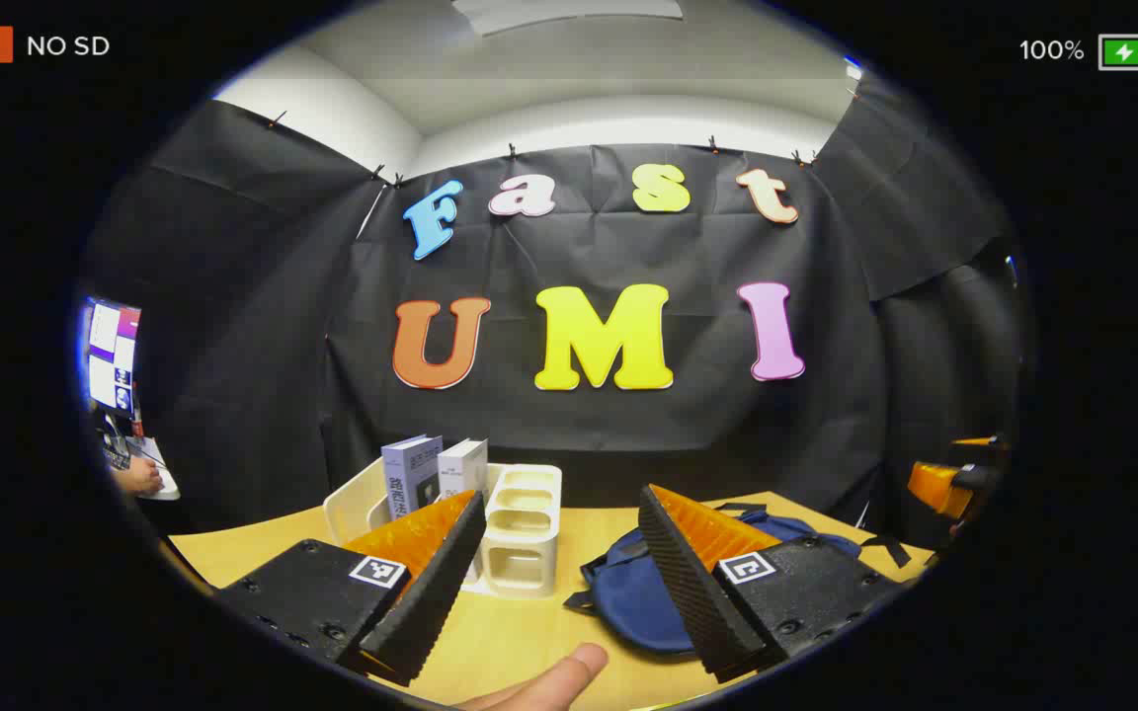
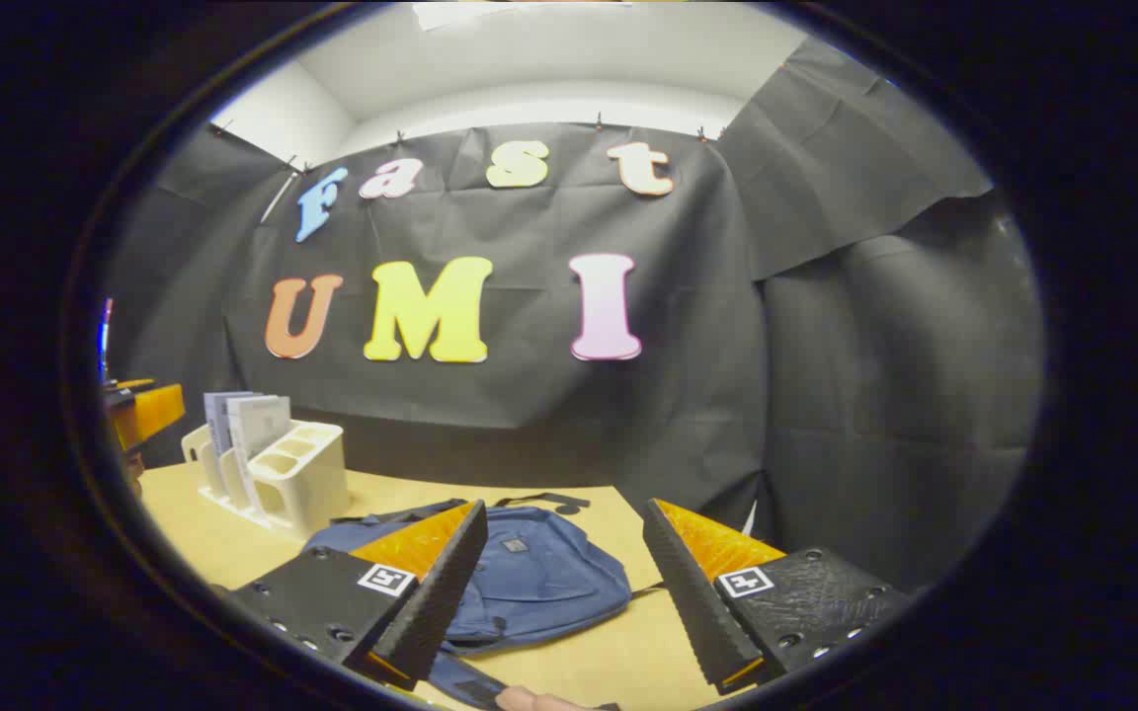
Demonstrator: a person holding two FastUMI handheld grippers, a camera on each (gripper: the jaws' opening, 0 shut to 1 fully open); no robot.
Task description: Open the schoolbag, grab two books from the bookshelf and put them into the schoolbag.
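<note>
A dark blue schoolbag (image 1: 633,592) (image 2: 520,583) lies flat and zipped on the wooden table. Left of it stands a white plastic bookshelf (image 1: 520,533) (image 2: 292,474) with two upright books (image 1: 416,474) (image 2: 248,425) in its slots. My left gripper (image 1: 559,583) hovers open above the table, between the shelf and the bag, nothing between its fingers. My right gripper (image 2: 559,592) hangs open over the bag's right part, also holding nothing. The other gripper shows at the right edge (image 1: 954,479) of the left gripper view and at the left edge (image 2: 139,410) of the right gripper view.
The wooden table (image 1: 273,548) (image 2: 628,652) ends near the black cloth wall behind. A fingertip (image 1: 554,681) shows at the bottom of the left gripper view. At the far left a person's hand (image 1: 139,479) rests by a screen.
</note>
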